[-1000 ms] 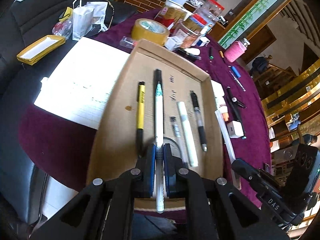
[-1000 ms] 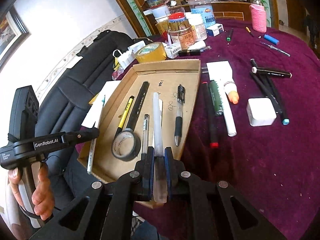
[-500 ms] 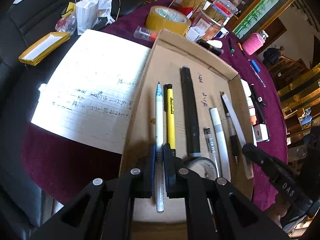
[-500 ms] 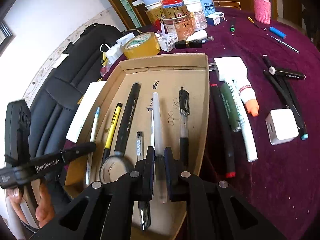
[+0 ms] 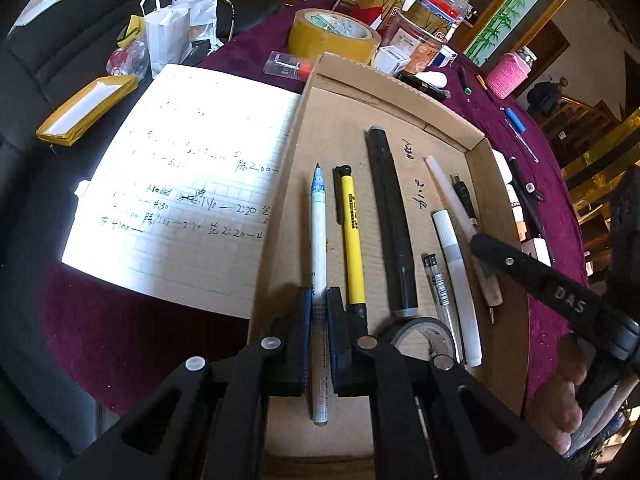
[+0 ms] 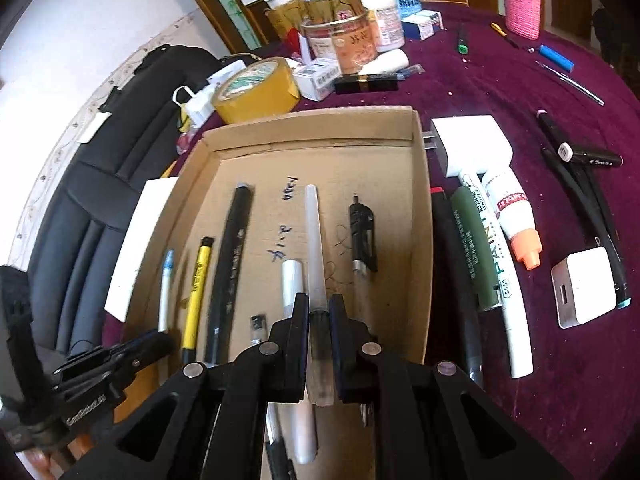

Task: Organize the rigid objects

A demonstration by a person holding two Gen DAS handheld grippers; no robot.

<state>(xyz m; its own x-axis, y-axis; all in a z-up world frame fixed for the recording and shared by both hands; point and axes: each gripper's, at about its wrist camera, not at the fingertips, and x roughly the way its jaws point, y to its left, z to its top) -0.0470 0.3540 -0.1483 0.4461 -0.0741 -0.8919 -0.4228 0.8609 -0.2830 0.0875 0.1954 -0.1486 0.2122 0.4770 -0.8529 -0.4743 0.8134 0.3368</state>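
Observation:
A shallow cardboard tray (image 5: 400,88) (image 6: 312,124) lies on the purple table. My left gripper (image 5: 319,308) is shut on a white pen with a blue tip (image 5: 318,232), held low at the tray's left side beside a yellow pen (image 5: 352,236) and a long black marker (image 5: 390,216). My right gripper (image 6: 319,312) is shut on a translucent white pen (image 6: 314,248), held over the tray's middle, between a white marker (image 6: 290,284) and a black clip pen (image 6: 362,236).
An open notebook (image 5: 184,184) lies left of the tray. Yellow tape roll (image 6: 256,88) and jars (image 6: 352,40) stand behind it. Paint markers (image 6: 476,248), a white charger (image 6: 584,284) and black pens (image 6: 580,184) lie right of the tray. A tape ring (image 5: 420,332) sits at the tray's near edge.
Both grippers have moved forward and lower over the tray with their pens. The left pen now lies beside the yellow pen; the right pen is further into the tray's middle.

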